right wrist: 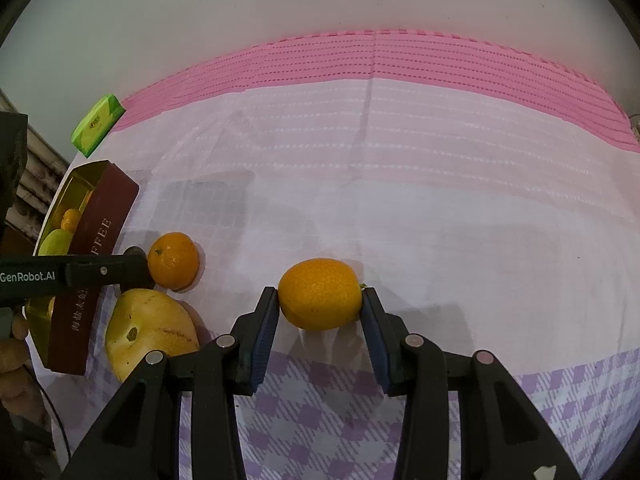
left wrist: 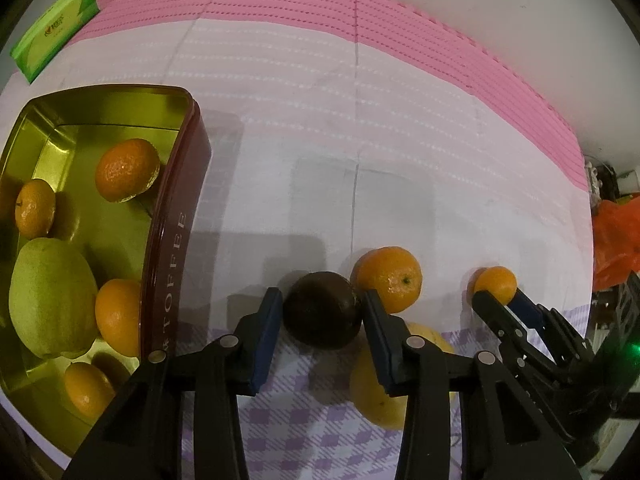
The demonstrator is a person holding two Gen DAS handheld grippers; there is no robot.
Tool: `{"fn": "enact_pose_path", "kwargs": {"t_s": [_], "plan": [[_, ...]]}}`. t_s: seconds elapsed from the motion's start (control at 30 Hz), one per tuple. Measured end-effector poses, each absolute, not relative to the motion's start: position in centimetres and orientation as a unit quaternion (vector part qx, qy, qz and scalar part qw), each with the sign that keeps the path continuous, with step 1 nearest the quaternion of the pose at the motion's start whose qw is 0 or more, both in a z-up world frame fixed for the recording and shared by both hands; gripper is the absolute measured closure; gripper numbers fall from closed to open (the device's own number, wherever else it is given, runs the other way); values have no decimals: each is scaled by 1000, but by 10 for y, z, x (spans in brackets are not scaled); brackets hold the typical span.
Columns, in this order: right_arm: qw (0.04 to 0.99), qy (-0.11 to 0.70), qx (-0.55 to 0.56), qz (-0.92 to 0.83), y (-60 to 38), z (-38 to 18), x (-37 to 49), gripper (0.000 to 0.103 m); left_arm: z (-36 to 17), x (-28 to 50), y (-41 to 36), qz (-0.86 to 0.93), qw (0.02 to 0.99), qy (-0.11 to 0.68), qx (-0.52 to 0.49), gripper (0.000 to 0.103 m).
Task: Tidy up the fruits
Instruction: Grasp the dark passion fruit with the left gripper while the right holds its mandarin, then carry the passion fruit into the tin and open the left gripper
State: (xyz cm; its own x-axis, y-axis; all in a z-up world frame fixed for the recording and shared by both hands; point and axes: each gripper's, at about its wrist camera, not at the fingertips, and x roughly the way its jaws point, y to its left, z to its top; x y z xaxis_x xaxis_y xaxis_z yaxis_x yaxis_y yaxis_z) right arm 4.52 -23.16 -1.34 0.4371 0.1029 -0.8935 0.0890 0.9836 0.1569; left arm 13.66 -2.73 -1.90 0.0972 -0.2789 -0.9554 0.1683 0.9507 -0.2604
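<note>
Clamped between the blue pads of the left gripper (left wrist: 322, 312) is a dark round fruit (left wrist: 322, 310), taken across its widest part; the pads appear pressed to both sides, with the jaws drawn in close. The fruit is seen resting on the cloth-covered surface (left wrist: 400, 160), touching an orange mandarin (left wrist: 388, 278) just behind it and lying near a larger yellow fruit (left wrist: 376, 392) that is partly hidden under the gripper. To the left, the open toffee tin (left wrist: 176, 240) is found, already holding several mandarins and a green pear (left wrist: 50, 298).

The right gripper (right wrist: 320, 312) is likewise closed on a small oval orange fruit (right wrist: 320, 294), held at its two ends, with the fruit low over the surface. A green packet (right wrist: 96, 124) is seen at the far edge, well apart from the fruit.

The dark fruit is judged light and fairly firm, its smooth skin perhaps slippery, so a grip across the middle is thought soundest; too hard a squeeze could bruise it. The small oval fruit is judged light and thin-skinned, and because it is held end to end it could pivot between the pads. Both are judged ready to be carried to the tin, where room is left between the mandarins.
</note>
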Motion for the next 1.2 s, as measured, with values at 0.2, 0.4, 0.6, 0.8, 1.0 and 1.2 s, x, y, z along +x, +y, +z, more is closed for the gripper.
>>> {"fn": "enact_pose_path", "kwargs": {"t_s": [0.2,0.4,0.6,0.8,1.0,1.2], "plan": [[843,531,87,3,-231,-14,46,64,-6,132,-24,-162,743,648,-46,61],[842,533,83,-1,-230,-14,48,64,29,125,-14,-185,763,618,-38,61],[840,537,77,-6,-226,-16,49,64,67,126,30,-155,808,568,-10,61],[839,538,76,-13,-226,-16,48,64,76,130,96,-94,830,549,17,61],[838,540,70,-21,-222,-15,52,64,62,126,153,-49,823,566,13,61],[837,542,67,-29,-220,-14,53,64,38,121,169,-27,812,582,4,61]]}}
